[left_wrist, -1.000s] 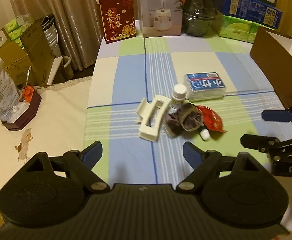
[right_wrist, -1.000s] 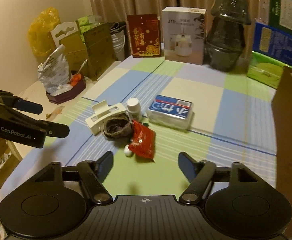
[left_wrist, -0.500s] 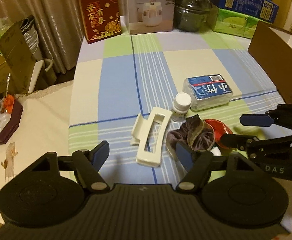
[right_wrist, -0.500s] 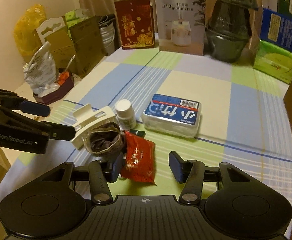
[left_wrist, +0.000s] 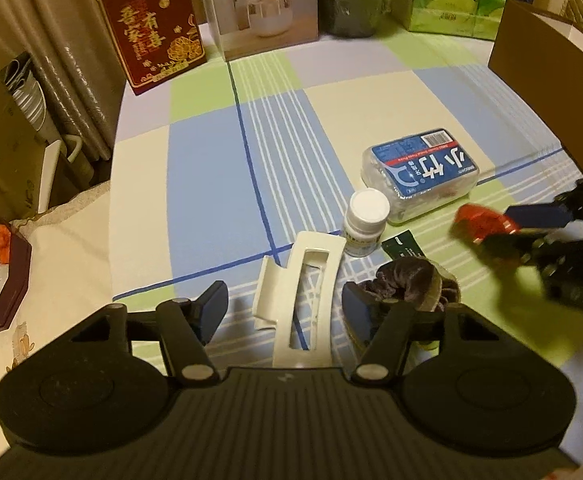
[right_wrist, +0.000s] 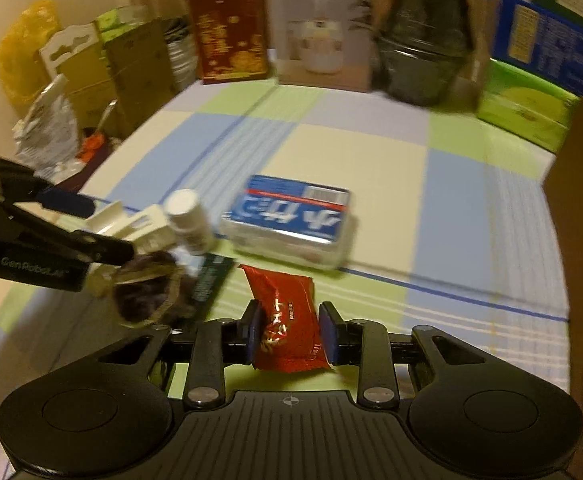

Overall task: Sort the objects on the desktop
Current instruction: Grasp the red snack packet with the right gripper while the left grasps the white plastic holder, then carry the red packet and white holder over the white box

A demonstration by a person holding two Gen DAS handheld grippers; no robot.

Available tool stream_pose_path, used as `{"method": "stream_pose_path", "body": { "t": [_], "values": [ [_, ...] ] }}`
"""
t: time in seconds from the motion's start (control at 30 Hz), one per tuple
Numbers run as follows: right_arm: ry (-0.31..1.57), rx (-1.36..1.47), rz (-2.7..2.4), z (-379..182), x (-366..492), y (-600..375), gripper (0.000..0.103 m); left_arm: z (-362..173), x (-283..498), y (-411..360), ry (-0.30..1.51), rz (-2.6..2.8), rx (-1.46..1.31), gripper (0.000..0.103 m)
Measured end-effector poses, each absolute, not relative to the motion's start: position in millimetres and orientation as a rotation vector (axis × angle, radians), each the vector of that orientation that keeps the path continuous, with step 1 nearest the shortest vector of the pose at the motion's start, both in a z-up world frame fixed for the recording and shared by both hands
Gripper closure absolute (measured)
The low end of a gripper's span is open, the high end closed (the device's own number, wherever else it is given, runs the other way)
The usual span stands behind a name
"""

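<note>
My right gripper [right_wrist: 290, 330] is shut on a red snack packet [right_wrist: 287, 320] and holds it just above the cloth; it shows in the left wrist view [left_wrist: 485, 226] too. My left gripper [left_wrist: 282, 312] is open around a white hair claw clip [left_wrist: 301, 294] lying on the cloth. A dark scrunchie [left_wrist: 409, 286] lies by its right finger. A white pill bottle [left_wrist: 365, 222] stands behind the clip. A blue-labelled clear box [left_wrist: 421, 174] lies further back. A dark green sachet [left_wrist: 401, 246] lies beside the scrunchie.
A brown cardboard box [left_wrist: 551, 80] stands at the right table edge. A red card [left_wrist: 151, 28], a humidifier box [left_wrist: 263, 4], a dark jar [left_wrist: 351, 8] and green boxes [left_wrist: 455, 12] line the back. The table's left edge drops to cluttered furniture [left_wrist: 3, 280].
My right gripper has closed on the red packet and lifted it. My left gripper has moved forward so its open fingers flank the white clip.
</note>
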State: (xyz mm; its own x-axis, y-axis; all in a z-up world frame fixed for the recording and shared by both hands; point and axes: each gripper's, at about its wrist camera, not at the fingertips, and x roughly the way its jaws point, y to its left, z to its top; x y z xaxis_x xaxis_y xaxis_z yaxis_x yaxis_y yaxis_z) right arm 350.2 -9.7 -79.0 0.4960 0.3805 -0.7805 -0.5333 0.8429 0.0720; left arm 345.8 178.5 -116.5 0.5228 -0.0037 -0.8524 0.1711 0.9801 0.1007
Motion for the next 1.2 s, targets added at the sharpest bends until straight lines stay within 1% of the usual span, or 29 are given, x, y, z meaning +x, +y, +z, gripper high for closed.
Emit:
{"method": "stream_pose_path", "body": {
  "t": [0.3, 0.43, 0.5, 0.77, 0.97, 1.2],
  "values": [
    [0.903, -0.176, 0.524, -78, 349, -33, 0.075, -132, 354, 176, 1.052, -0.144, 0.202, 0.065],
    [0.903, -0.189, 0.531, -79, 346, -32, 0.075, -132, 352, 176, 1.043, -0.13, 0.187, 0.067],
    [0.905, -0.195, 0.538, -79, 345, -31, 0.077, -130, 348, 177, 1.041, -0.118, 0.179, 0.067],
    [0.929, -0.16, 0.547, -74, 332, -41, 0.079, -113, 311, 191, 1.037, -0.048, 0.093, 0.067],
    [0.928, -0.104, 0.579, -53, 314, -52, 0.079, -88, 281, 191, 1.013, -0.019, 0.044, 0.067],
    [0.903, -0.062, 0.635, -22, 286, -72, 0.079, -57, 253, 168, 0.971, -0.032, 0.009, 0.067]
  ]
}}
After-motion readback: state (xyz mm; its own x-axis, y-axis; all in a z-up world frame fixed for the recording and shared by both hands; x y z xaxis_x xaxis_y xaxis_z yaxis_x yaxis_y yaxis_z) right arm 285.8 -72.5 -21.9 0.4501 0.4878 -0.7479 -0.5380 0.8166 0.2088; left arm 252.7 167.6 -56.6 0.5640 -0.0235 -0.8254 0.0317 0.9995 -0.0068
